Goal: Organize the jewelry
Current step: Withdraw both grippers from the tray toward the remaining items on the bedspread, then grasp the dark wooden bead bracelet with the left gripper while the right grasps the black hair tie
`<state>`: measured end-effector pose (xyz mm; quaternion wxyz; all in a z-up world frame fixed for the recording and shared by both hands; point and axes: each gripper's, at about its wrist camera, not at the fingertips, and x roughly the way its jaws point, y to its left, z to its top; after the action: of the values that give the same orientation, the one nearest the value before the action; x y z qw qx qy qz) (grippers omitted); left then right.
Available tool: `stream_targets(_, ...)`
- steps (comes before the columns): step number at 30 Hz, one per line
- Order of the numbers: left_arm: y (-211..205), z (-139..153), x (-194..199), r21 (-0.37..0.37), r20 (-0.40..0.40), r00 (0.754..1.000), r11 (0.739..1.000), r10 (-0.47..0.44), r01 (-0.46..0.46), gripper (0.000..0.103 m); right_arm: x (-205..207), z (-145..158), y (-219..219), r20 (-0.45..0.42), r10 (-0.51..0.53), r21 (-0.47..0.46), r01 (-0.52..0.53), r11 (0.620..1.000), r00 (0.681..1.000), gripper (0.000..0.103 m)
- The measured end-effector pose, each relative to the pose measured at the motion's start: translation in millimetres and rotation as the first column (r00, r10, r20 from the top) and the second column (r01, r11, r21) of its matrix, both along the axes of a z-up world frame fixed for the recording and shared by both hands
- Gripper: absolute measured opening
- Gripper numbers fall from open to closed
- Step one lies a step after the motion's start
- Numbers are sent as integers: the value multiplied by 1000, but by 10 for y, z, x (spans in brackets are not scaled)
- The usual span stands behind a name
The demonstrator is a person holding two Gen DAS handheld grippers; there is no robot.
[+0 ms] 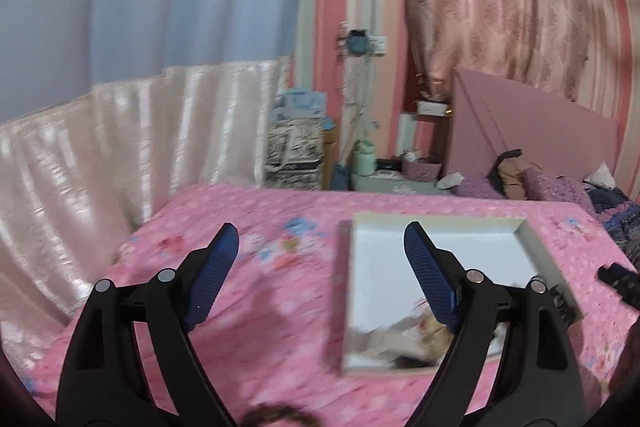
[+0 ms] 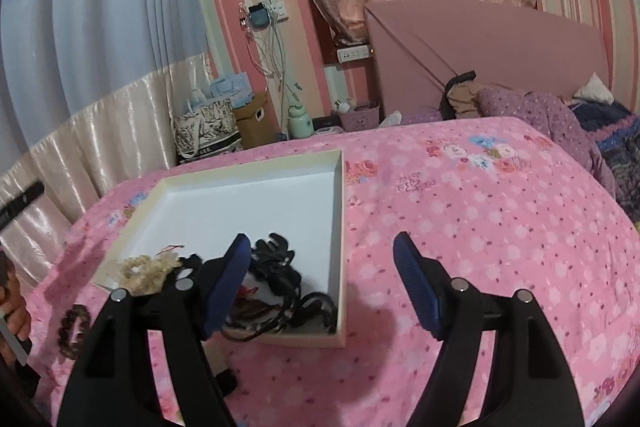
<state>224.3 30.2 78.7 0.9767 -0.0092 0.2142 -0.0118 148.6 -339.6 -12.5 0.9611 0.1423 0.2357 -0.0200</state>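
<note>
Right wrist view: the right gripper [image 2: 322, 247] hangs above the pink floral bedspread [image 2: 480, 219], its two blue-padded fingers [image 2: 416, 279] spread apart and empty. One shallow white cardboard box [image 2: 336, 211] lies on the bed, beneath the left of these fingers. In its near end lie a cream frilly scrunchie [image 2: 146, 269] and a tangle of black hair clips and cords [image 2: 280, 275] — too knotted to count. One brown beaded bracelet [image 2: 72, 331] rests on the bedspread just outside the box, left of the fingers.

Left wrist view, blurred: the left gripper [image 1: 322, 243] also has its fingers [image 1: 216, 267] wide apart, holding nothing — the same box [image 1: 532, 247] lies under its right finger.
</note>
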Motion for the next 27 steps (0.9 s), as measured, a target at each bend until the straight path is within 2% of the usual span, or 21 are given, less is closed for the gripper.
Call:
stream_targets(2, 148, -67, -37, 41, -24, 999, 999, 27, -26, 88, -146, 10, 86, -18, 42, 37, -41, 998, 999, 75)
stream_targets(5, 410, -298, -173, 71, -103, 993, 997, 49, -42, 88, -371, -66, 324, -42, 83, -27, -84, 996, 996, 82)
stream_targets(7, 511, -494, -276, 70, -147, 988, 997, 53, -43, 88, -430, -184, 469, -94, 122, -50, -127, 991, 988, 83)
stream_targets(10, 497, -833, -349, 142, -211, 975, 989, 69, -39, 88, -451, -345, 758, -162, 182, -117, -202, 972, 970, 83)
stream_targets(12, 478, -974, -370, 133, -247, 968, 991, 53, -21, 88, -429, -411, 915, -189, 177, -179, -211, 961, 966, 83)
stream_targets(14, 452, -1058, -365, 118, -289, 957, 993, 28, 7, 88, -361, -465, 1002, -223, 188, -178, -229, 957, 957, 83)
stream_targets(20, 358, -1130, -317, 158, -332, 943, 986, 12, 43, 88, -148, -579, 1159, -300, 123, -255, -204, 945, 946, 83)
stream_targets(23, 335, -1154, -288, 163, -341, 940, 985, 11, 48, 88, -76, -666, 1129, -328, 104, -243, -190, 951, 939, 82)
stream_targets(24, 343, -1161, -281, 159, -347, 938, 986, 7, 51, 88, -60, -696, 1108, -332, 110, -227, -193, 954, 937, 81)
stream_targets(26, 323, -1180, -239, 149, -359, 933, 987, -4, 61, 88, -44, -724, 1064, -333, 141, -189, -213, 959, 932, 73)
stream_targets(27, 332, -1188, -238, 145, -362, 932, 988, -6, 62, 88, -41, -723, 1050, -332, 155, -173, -221, 960, 931, 63)
